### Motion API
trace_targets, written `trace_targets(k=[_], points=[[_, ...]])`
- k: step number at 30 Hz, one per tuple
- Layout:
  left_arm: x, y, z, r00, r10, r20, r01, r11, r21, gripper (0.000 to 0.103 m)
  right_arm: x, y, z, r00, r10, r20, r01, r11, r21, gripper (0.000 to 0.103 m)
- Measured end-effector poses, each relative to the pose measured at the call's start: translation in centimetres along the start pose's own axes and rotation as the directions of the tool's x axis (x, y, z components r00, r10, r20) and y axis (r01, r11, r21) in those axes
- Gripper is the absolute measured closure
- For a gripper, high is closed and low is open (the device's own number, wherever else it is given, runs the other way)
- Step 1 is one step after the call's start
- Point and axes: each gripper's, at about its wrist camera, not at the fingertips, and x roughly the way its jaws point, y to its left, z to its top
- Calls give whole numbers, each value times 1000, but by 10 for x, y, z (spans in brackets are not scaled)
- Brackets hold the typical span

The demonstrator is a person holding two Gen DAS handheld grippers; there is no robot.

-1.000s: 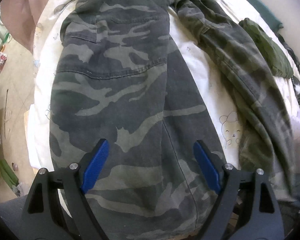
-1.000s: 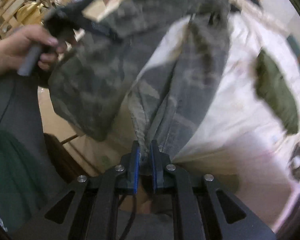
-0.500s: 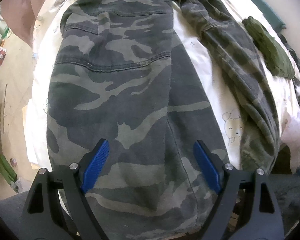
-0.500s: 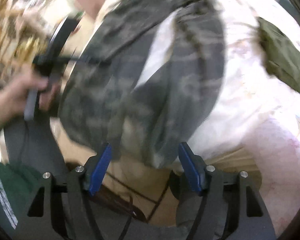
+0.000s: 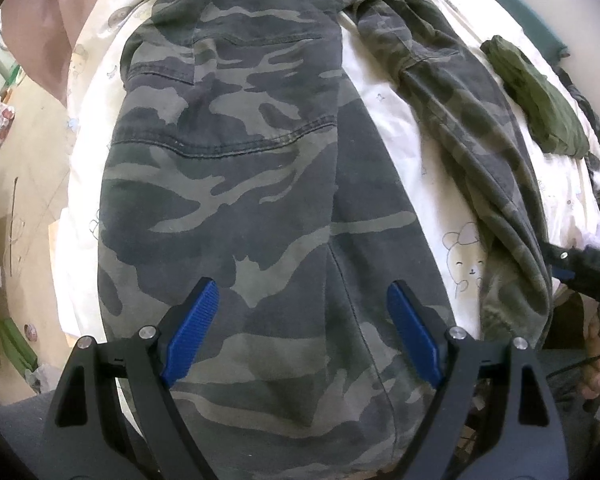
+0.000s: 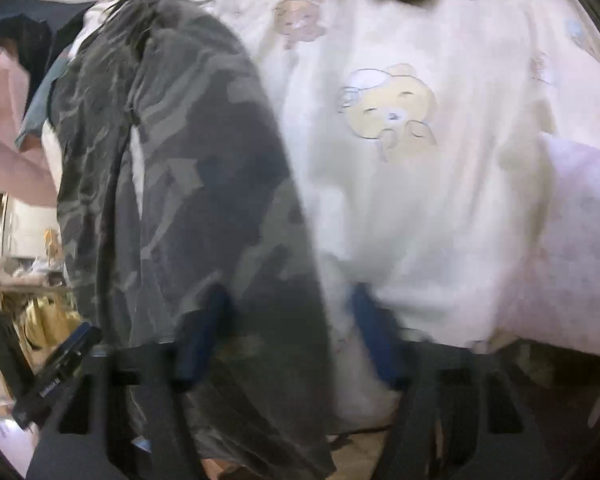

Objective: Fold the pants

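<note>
Camouflage pants (image 5: 236,184) lie spread on a white bear-print bed sheet (image 5: 384,104). One wide leg runs under my left gripper (image 5: 302,308), which is open and hovers just above the cloth. The other leg (image 5: 472,152) lies twisted to the right, its hem near the bed's edge. In the blurred right wrist view, that leg (image 6: 204,184) lies under my right gripper (image 6: 288,320), which is open with its blue pads either side of the leg's edge. The right gripper's body also shows at the right edge of the left wrist view (image 5: 588,268).
An olive green garment (image 5: 540,104) lies on the sheet at the far right. A pink cloth (image 5: 48,28) hangs at the upper left. The floor (image 5: 24,184) with clutter is to the left of the bed. A pale pink blanket (image 6: 572,248) lies at the right.
My right gripper has opened and let go of the pant leg, then moved down close over the leg's hem on the sheet. The left gripper stayed open over the wide leg.
</note>
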Motion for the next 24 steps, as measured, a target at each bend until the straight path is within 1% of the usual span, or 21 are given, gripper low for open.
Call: trace_targets(k=[1, 3, 4, 5, 6, 7, 8, 9, 11, 12, 13, 14, 16, 17, 18, 19, 21, 23, 24], points=[[0, 1, 0, 1000, 0, -2, 0, 1000, -6, 19, -4, 6, -2, 999, -36, 26, 37, 998, -42, 96], [0, 4, 1, 1000, -4, -2, 4, 1000, -14, 19, -20, 20, -7, 996, -24, 88, 33, 994, -105, 100], [0, 4, 1, 1000, -8, -1, 8, 1000, -17, 19, -33, 34, -13, 990, -13, 143, 37, 985, -168, 100], [-1, 5, 1, 1000, -11, 2, 11, 1000, -18, 19, -44, 50, -20, 984, 13, 178, 30, 972, -234, 101], [-2, 5, 1, 1000, -11, 4, 11, 1000, -17, 19, -57, 73, -29, 975, 4, 223, 68, 946, -317, 101], [-2, 6, 1, 1000, -7, 8, 8, 1000, -16, 19, -63, 88, -36, 970, 5, 242, 86, 928, -363, 101], [-2, 7, 1, 1000, -4, 10, 4, 1000, -17, 19, -68, 101, -43, 969, 35, 244, 69, 912, -405, 101], [-2, 8, 2, 1000, 0, 12, 0, 1000, -21, 19, -71, 121, -52, 970, 86, 227, 29, 887, -460, 101], [-4, 15, 3, 1000, 18, 24, -17, 999, -41, 19, -63, 147, -62, 978, 113, 175, -2, 844, -536, 101], [-5, 17, 4, 999, 33, 33, -31, 998, -54, 19, -51, 167, -71, 984, 126, 122, -30, 807, -589, 101], [-6, 22, 4, 998, 50, 40, -47, 996, -72, 19, -40, 178, -76, 988, 122, 93, -39, 784, -619, 101], [-6, 28, 5, 997, 60, 44, -55, 994, -98, 19, -21, 192, -84, 995, 91, 51, -35, 753, -657, 100], [-6, 37, 6, 997, 67, 40, -61, 989, -135, 19, 12, 206, -94, 1000, 29, 1, -20, 712, -702, 100], [-5, 43, 6, 997, 71, 34, -65, 986, -153, 19, 33, 209, -96, 999, -26, -27, -1, 702, -712, 98], [-4, 45, 5, 997, 72, 29, -66, 985, -161, 19, 46, 206, -98, 997, -63, -54, 6, 701, -713, 95], [-3, 47, 4, 997, 70, 23, -65, 984, -168, 19, 61, 203, -99, 991, -94, -97, -3, 702, -712, 93], [-1, 49, 2, 998, 60, 14, -57, 983, -172, 19, 65, 195, -98, 987, -94, -128, -23, 712, -702, 91], [-3, 48, 3, 999, 47, 6, -45, 986, -160, 19, 50, 186, -92, 982, -41, -186, -95, 742, -664, 87], [-4, 48, 5, 999, 41, 3, -40, 987, -154, 19, 43, 184, -89, 979, -23, -205, -118, 751, -649, 81]])
